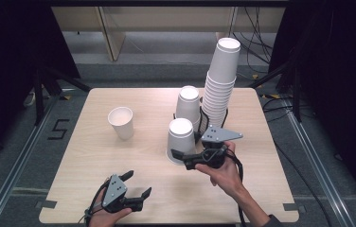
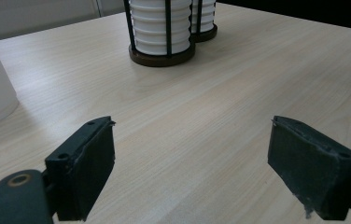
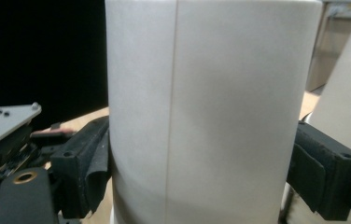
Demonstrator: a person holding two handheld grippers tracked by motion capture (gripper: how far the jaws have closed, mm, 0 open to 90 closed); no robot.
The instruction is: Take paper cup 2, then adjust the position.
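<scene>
While the left gripper [image 1: 137, 185] rests with its jaws spread and nothing between them near the front edge of the pale wooden table [image 1: 95, 156], an upright white paper cup [image 1: 121, 122] stands alone toward the table's left side. Further right, the right gripper [image 1: 180, 157] clasps an upside-down white paper cup [image 1: 181, 140] around its wall near the middle, its axis vertical, just in front of the tall leaning stack of white paper cups [image 1: 219, 85] in black wire holders.
</scene>
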